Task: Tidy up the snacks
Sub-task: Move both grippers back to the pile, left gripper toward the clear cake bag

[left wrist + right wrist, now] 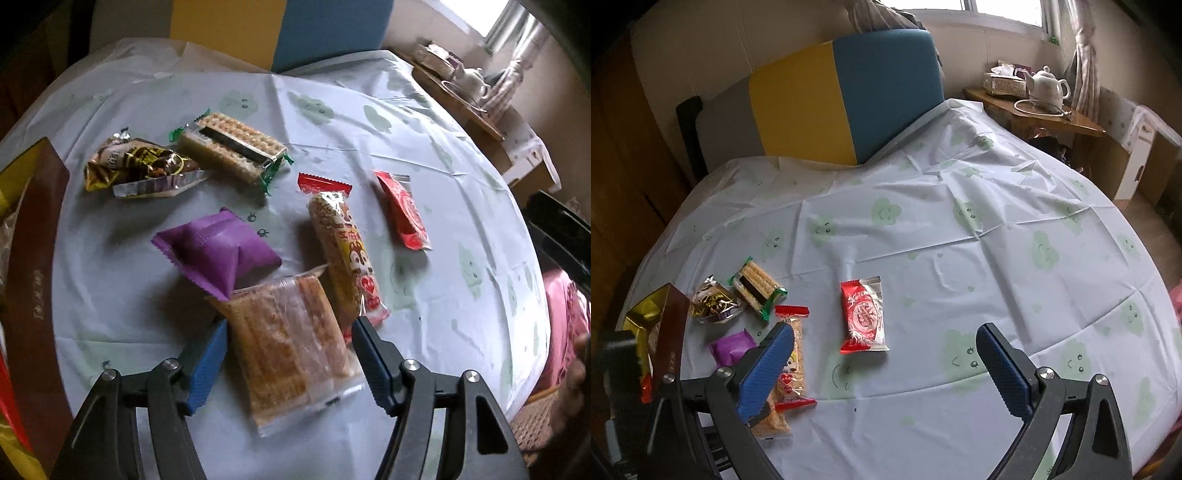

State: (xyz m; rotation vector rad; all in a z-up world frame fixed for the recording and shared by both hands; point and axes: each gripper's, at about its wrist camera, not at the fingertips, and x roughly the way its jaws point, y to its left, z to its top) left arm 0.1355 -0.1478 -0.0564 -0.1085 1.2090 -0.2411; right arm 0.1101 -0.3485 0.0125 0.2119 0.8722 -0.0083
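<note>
Snacks mostly loose on the table [960, 258]; box [33, 258] at far left holds a few.

Six packets remain outside the box: wafers [232, 147], chocolate bag [140, 166], purple pack [218, 251], clear biscuit pack [291, 354], cartoon bar [343, 258], red pack [864, 317]. Left gripper [290, 365] points steeply down, fingers wide apart astride the biscuit pack, not pressing it. Right gripper [886, 369] hovers near the red pack, fingers apart, empty.

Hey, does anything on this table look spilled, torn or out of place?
Nothing looks spilled or torn. The snacks just lie scattered at mixed angles on the pale cloud-print tablecloth; the purple foil pouch overlaps a corner of the clear-wrapped brown biscuit pack, which sits between the open left gripper.
</note>
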